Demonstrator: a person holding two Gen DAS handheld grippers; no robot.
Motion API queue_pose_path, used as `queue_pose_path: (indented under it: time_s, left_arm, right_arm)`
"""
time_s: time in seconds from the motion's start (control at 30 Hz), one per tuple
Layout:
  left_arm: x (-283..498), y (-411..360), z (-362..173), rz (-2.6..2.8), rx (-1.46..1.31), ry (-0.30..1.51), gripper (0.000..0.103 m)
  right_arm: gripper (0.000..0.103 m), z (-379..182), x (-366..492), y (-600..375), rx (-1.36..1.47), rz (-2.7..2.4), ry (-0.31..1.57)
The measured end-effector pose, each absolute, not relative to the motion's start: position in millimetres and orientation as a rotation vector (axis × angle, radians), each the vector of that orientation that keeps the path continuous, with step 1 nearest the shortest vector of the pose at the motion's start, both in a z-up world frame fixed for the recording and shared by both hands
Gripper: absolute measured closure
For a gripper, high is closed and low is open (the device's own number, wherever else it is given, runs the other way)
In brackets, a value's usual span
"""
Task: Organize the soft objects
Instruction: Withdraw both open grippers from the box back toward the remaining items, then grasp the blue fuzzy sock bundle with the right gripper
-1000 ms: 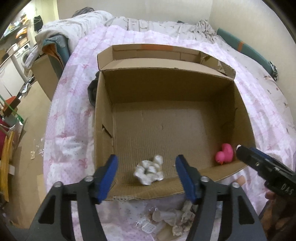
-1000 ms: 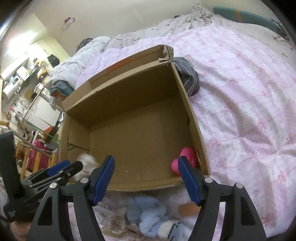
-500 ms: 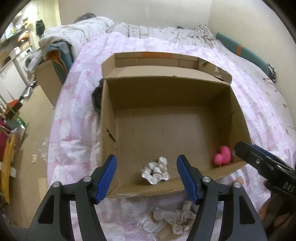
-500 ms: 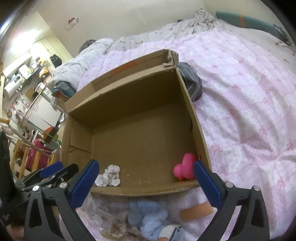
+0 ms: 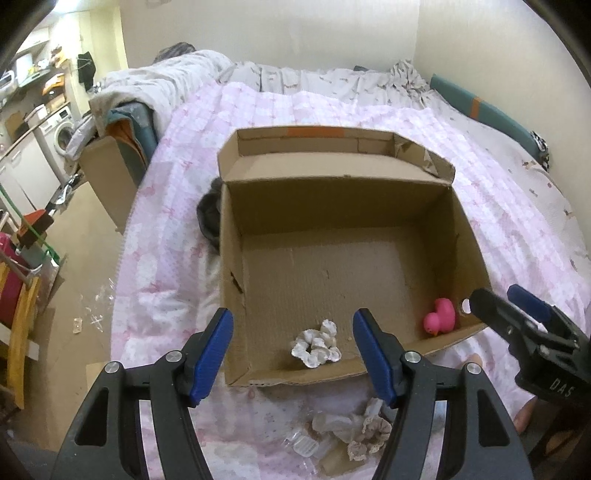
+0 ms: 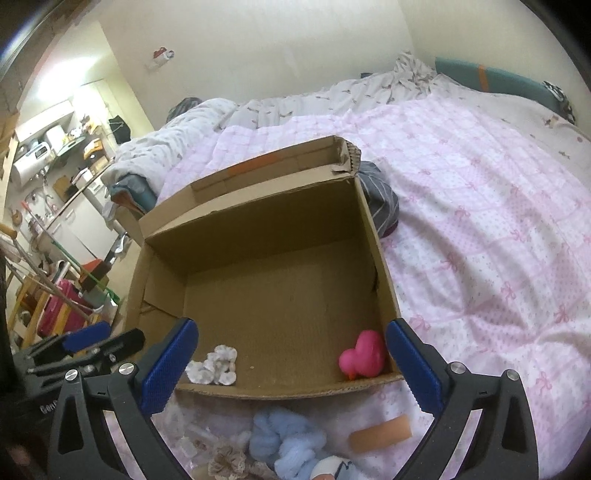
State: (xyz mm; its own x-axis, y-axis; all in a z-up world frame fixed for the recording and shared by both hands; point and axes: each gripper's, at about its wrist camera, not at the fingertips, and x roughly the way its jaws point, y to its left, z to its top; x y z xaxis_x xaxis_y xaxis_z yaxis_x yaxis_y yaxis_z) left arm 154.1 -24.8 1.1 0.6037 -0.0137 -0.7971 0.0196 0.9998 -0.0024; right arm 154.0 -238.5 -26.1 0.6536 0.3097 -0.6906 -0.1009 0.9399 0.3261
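Nearest, on the pink patterned quilt (image 6: pixel 480 229) in front of the box, lie a fluffy light-blue yarn bundle (image 6: pixel 284 439), a beige lace scrunchie (image 5: pixel 369 432), a flat tan plaster strip (image 6: pixel 380 432) and some small clear plastic bits (image 5: pixel 304 445).

The left gripper (image 5: pixel 291 354) hangs over the near edge of the box with its blue-padded fingers (image 5: pixel 212 354) spread apart and nothing between them. The right gripper (image 6: pixel 291 365) is likewise above the near edge, its fingers (image 6: pixel 413 369) wide apart and empty.

The open brown cardboard box (image 5: pixel 332 192) rests on the quilt. Inside, close to the near wall and left of centre, lies a white ruffled scrunchie (image 5: pixel 316 345). In the near right corner sits a pink rubber duck (image 5: pixel 439 317), just beside the right wall.

Beyond the box, a dark grey striped cloth (image 6: pixel 380 199) pokes out against its far right side, as seen by the right wrist camera. Farther off are a rumpled grey duvet (image 5: pixel 332 79) and the cream wall (image 5: pixel 277 33).
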Motion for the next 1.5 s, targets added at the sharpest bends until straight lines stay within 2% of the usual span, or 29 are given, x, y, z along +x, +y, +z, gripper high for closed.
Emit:
queue_pose_path:
  time_s: [0.33,0.97,1.3,1.5]
  left_arm:
    - [125,-3,17,0.031,-0.024,0.889,0.038]
    - [71,4,-3,0.069,-0.041,0.919,0.038]
    - [73,7,-13,0.13,-0.025,0.941,0.038]
    - [75,12,-17,0.121,-0.068,0.963,0.038]
  right_arm:
    - [0.0,-8,125,-232,0.199,0.275,0.762]
    - [0.0,-8,85,-235,0.169,0.259,0.818]
    - [0.0,-11,82,-247,0.204,0.193,0.826]
    - [0.0,-25,90,-261,0.269,0.153,0.896]
